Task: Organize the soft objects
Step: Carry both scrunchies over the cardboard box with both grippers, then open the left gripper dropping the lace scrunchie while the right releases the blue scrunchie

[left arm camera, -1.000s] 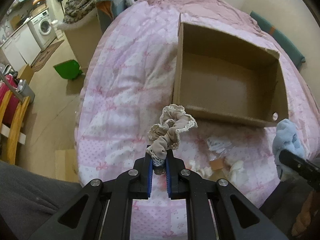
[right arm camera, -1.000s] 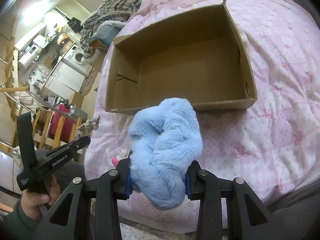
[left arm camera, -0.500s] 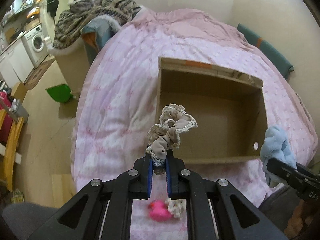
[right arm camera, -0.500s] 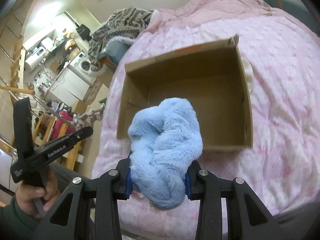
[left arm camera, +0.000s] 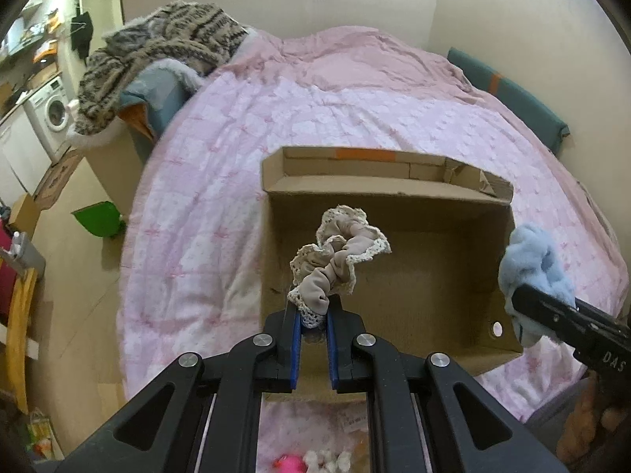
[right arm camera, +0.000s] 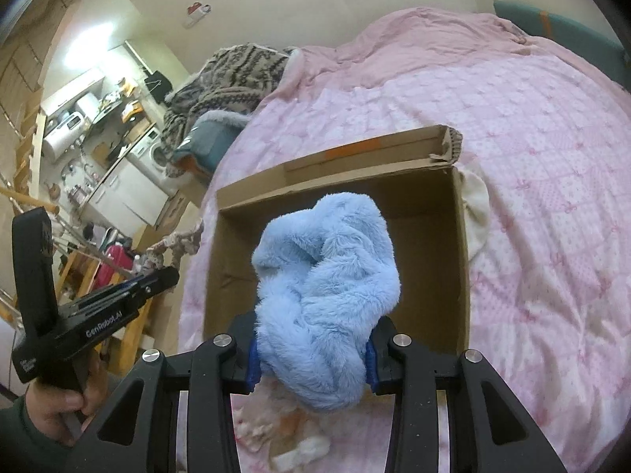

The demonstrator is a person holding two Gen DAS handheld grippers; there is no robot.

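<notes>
A pink quilted bed fills the room, and an open cardboard box sits on it, its inside bare brown card. The right gripper has its fingers spread around a fluffy pale blue scrunchie and squeezes it, holding it in the air above the box's near wall. The left gripper is nearly closed, pinching a beige scrunchie with a cream lace edge, which stands upright over the box's near left part. A patterned knit blanket is heaped at the bed's far left corner. Small pink and white soft items lie on the bed just in front of the box.
</notes>
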